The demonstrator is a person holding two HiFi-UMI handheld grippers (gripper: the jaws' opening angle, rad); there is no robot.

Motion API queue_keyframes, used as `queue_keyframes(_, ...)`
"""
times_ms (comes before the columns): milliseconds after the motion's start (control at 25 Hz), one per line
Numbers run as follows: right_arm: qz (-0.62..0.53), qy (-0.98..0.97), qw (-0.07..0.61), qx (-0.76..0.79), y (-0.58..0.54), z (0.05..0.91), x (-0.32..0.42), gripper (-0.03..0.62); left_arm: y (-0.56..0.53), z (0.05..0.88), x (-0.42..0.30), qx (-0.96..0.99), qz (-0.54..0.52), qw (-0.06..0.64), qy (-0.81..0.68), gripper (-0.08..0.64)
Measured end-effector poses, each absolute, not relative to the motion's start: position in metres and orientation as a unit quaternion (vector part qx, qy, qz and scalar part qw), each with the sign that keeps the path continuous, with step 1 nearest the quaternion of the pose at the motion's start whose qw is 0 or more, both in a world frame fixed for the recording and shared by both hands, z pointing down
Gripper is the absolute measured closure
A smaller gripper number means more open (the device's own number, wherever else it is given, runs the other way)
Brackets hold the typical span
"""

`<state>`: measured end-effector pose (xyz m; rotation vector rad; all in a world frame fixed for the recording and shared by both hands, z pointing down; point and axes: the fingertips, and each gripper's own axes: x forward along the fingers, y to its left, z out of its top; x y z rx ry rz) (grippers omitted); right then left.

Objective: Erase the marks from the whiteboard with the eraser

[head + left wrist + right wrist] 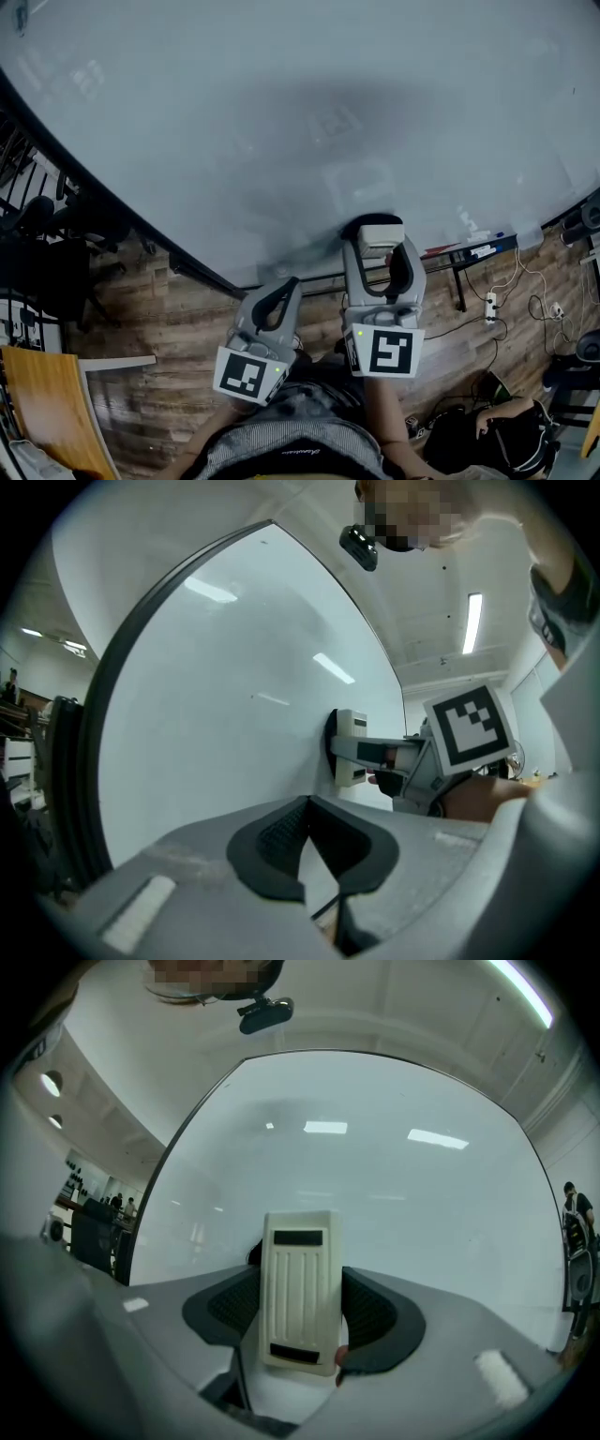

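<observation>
Right claw (377, 246): clamped tight on the eraser (300, 1288), one pad on each long side. That's a firm hold!
Eraser: standing upright between those pads and poking out past the fingertips. The left gripper view shows its dark face pressed flat against the whiteboard (281, 112).
Whiteboard: dead ahead of the right claw and filling its view with pale, glossy surface. Ceiling lights glint off it above the eraser.
Left claw (286, 286): jaws together, tips meeting, nothing between them. It sits just beside the right claw, on its left and a touch nearer the person, tips up by the board's dark lower edge. Whether they touch the board, I can't call.
Floor (187, 347): wood planks, down below both claws.
Power strip (490, 307): lying on the planks, well off to the right of the right claw, cables trailing.
</observation>
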<state>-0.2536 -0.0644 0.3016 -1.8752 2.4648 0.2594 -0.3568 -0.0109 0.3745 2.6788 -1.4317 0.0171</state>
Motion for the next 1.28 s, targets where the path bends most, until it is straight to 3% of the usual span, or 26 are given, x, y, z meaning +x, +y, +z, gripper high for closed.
queue_keyframes(480,0.115,0.803,0.011,-0.585,-0.056,0.291,-0.3,0.325,0.0,0.379,-0.403,0.859,-0.003,0.07,-0.506,0.557)
queue_keyframes(720,0.105,0.803,-0.015,-0.586,-0.054,0.292,-0.306,0.325,0.001,0.378,-0.41,0.862,0.003,0.051,-0.505,0.557)
queue_keyframes(1040,0.136,0.804,0.026,-0.578,-0.053,0.283,-0.312,0.325,0.001,0.377,-0.412,0.864,0.002,0.045,-0.501,0.557)
queue_keyframes(1280,0.136,0.81,0.0,-0.57,-0.051,0.309,-0.318,0.325,-0.001,0.376,-0.41,0.867,0.003,0.047,-0.497,0.557)
